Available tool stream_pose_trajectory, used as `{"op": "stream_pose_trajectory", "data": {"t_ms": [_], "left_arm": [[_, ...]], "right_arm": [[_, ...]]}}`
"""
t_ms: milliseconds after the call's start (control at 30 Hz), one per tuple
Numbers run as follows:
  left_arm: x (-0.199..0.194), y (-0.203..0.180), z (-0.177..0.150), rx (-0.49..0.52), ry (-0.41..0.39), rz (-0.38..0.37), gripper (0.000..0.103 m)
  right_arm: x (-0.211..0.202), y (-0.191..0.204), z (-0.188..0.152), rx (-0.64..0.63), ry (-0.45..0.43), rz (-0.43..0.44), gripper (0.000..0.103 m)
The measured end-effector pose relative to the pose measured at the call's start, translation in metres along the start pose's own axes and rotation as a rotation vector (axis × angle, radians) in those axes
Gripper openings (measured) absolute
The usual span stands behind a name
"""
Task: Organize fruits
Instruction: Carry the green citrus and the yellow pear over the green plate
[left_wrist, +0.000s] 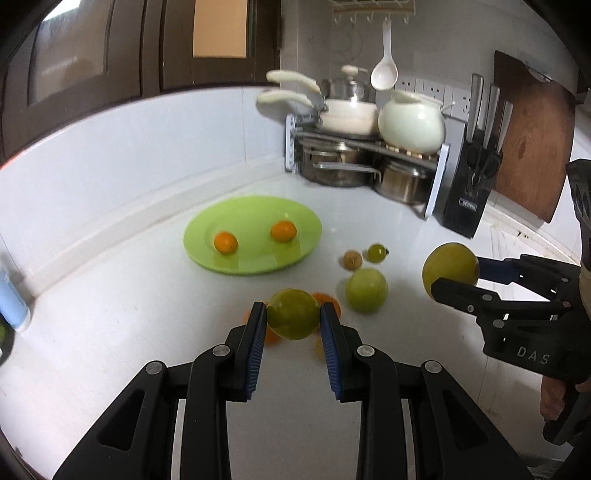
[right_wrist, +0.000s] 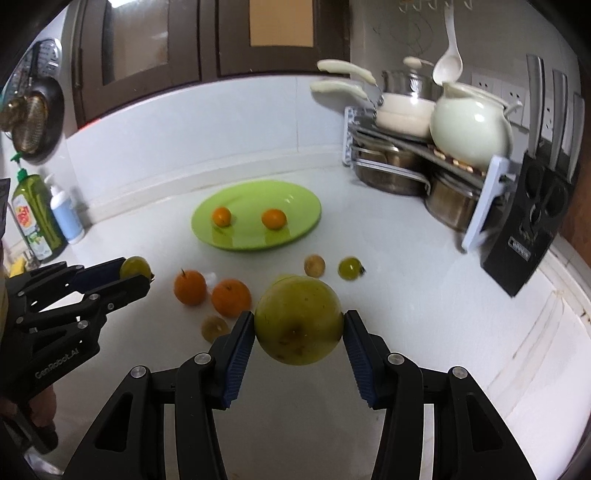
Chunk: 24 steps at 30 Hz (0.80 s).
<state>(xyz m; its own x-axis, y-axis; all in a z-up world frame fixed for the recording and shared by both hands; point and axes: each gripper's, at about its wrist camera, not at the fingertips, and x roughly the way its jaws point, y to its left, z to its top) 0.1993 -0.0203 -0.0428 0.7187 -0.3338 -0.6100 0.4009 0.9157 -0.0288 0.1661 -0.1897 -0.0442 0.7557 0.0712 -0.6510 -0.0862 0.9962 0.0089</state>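
Observation:
My left gripper (left_wrist: 293, 316) is shut on a green fruit (left_wrist: 291, 314), held above the white counter. My right gripper (right_wrist: 299, 325) is shut on a larger green fruit (right_wrist: 297, 319); it also shows at the right of the left wrist view (left_wrist: 450, 268). The left gripper appears at the left of the right wrist view (right_wrist: 137, 271). A green plate (left_wrist: 207, 225) holds two small oranges (left_wrist: 225, 242) (left_wrist: 283, 231). On the counter lie two oranges (right_wrist: 190, 287) (right_wrist: 231, 297), another green fruit (left_wrist: 366, 290), a small green fruit (left_wrist: 376, 253) and small brownish fruits (left_wrist: 352, 259) (right_wrist: 214, 327).
A metal rack (left_wrist: 369, 147) with pots and a white teapot stands at the back right, beside a black knife block (left_wrist: 471, 192) and a wooden cutting board (left_wrist: 532, 140). Soap bottles (right_wrist: 37, 218) stand at the left wall.

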Motion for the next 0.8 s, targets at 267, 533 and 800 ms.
{"op": "stream_pose_trajectory", "data": {"t_ms": [267, 533, 800], "left_arm": [[-0.009, 0.003, 0.024, 0.014, -0.079, 0.026, 0.03], [-0.01, 0.01, 0.044, 0.009, -0.133, 0.043, 0.03], [0.0, 0.023, 0.068, 0.006, -0.155, 0.062, 0.03]], "right_arm": [[-0.004, 0.006, 0.026, -0.028, -0.074, 0.021, 0.05], [-0.003, 0.009, 0.054, -0.059, -0.139, 0.026, 0.05], [0.014, 0.013, 0.082, -0.075, -0.15, 0.047, 0.05]]}}
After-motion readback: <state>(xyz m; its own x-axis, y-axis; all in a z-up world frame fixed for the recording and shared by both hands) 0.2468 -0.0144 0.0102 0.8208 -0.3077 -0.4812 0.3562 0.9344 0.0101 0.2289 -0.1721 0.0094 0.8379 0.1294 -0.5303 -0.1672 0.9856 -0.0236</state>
